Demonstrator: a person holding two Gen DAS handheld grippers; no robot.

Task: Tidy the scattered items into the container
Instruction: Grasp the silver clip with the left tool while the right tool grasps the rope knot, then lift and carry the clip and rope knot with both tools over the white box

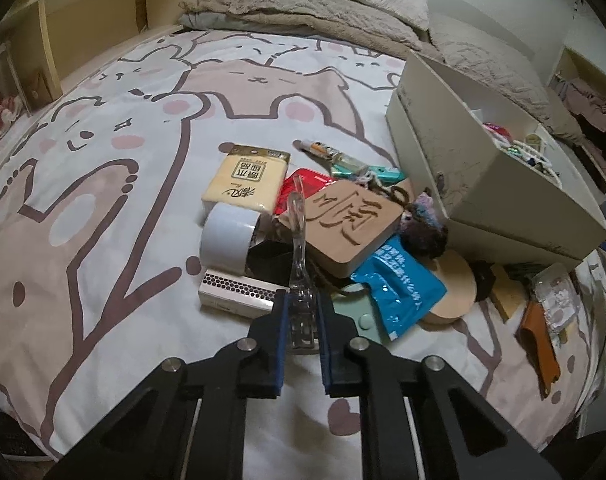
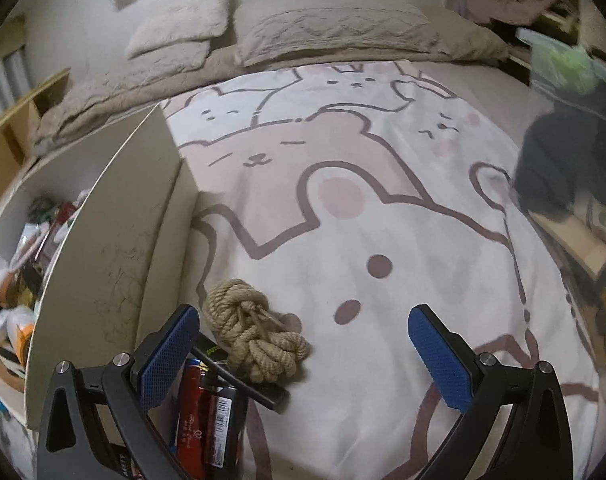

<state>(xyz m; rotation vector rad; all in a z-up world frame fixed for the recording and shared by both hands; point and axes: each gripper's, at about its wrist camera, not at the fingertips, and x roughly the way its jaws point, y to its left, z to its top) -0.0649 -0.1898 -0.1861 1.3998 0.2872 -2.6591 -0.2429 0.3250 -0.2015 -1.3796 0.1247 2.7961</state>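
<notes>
Where pads pinch: clear fork point(image 1: 299, 236).

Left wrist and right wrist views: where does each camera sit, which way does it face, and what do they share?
Left wrist: sits on the left gripper, angled down at a pile beside the box; its fingers are shut on a clear plastic fork.
Right wrist: sits on the right gripper, angled down the bedspread toward the pillows; its fingers stand open, a rope bundle between them, untouched.
Shared: the box, the bedspread, the pillows.
</notes>
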